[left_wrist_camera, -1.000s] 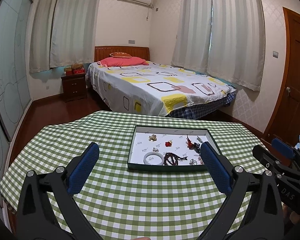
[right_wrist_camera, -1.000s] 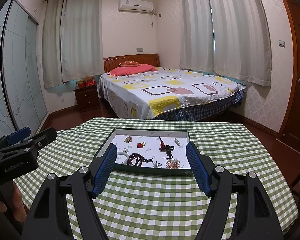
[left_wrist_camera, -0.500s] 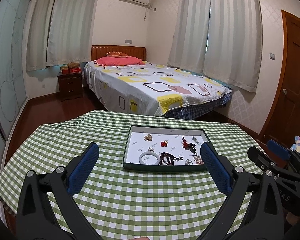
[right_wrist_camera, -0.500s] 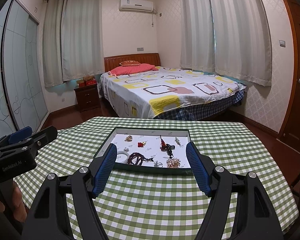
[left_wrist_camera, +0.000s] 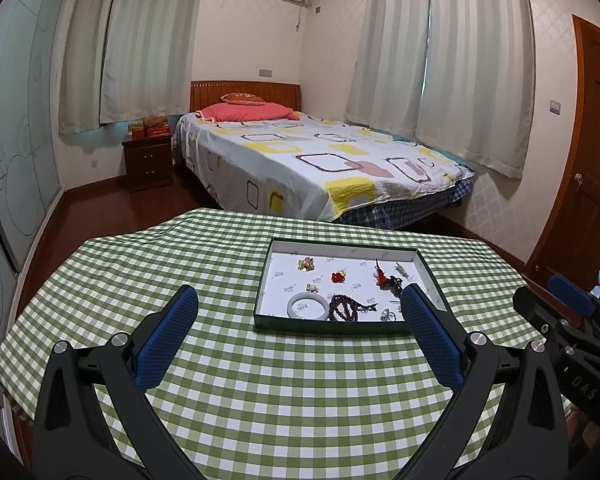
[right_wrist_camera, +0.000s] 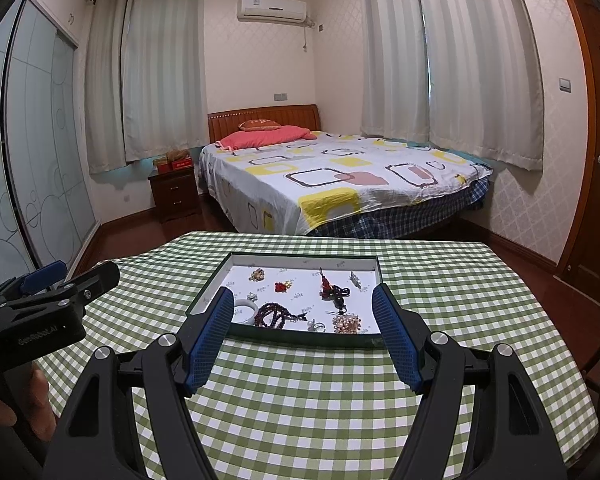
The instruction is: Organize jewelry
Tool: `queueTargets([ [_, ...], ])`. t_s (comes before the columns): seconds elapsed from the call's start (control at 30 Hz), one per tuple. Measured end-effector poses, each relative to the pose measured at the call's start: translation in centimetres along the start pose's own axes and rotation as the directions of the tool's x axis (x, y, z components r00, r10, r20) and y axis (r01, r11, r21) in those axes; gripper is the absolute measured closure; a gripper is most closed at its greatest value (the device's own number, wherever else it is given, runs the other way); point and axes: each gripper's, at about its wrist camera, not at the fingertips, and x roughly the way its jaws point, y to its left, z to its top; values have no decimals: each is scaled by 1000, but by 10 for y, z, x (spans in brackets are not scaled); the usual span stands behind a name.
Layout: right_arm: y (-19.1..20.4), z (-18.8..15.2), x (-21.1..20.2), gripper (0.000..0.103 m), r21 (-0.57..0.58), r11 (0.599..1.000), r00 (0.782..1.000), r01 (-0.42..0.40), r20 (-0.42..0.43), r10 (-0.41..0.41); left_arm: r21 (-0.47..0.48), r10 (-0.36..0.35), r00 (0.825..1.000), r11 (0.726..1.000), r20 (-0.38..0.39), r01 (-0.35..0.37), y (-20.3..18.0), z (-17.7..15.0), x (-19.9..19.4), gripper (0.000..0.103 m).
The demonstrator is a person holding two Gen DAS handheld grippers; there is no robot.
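Observation:
A shallow dark-green tray (left_wrist_camera: 332, 326) (right_wrist_camera: 296, 338) with a white floor lies on the green checked tablecloth (left_wrist_camera: 260, 380). In it are a white bangle (left_wrist_camera: 307, 306) (right_wrist_camera: 246, 308), a dark bead bracelet (left_wrist_camera: 344, 308) (right_wrist_camera: 274, 316), a red charm (left_wrist_camera: 338, 277), a gold brooch (left_wrist_camera: 306, 264), a red tassel piece (left_wrist_camera: 384, 280) and a gold cluster (right_wrist_camera: 346, 323). My left gripper (left_wrist_camera: 299, 290) hovers open short of the tray, to its left. My right gripper (right_wrist_camera: 303, 291) also stands open and holds nothing, just before the tray's near rim.
The table's far edge (right_wrist_camera: 320, 236) drops off toward a bed (right_wrist_camera: 340, 176). A wooden door (left_wrist_camera: 592, 152) is at the right and a glass wardrobe (right_wrist_camera: 32, 160) at the left. The other gripper shows at each view's side: the right gripper (left_wrist_camera: 572, 304) and the left gripper (right_wrist_camera: 60, 284).
The left wrist view has swayed slightly, with the tray shifting a little in it. The right gripper has stayed still. Both jaws stand as wide as before.

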Motion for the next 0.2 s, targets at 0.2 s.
queueTargets([
  [0.2, -4, -4, 2, 33, 6, 1000, 1000, 4, -5, -4, 0, 5, 1000, 1000, -11, -5, 0, -1, 3, 4],
])
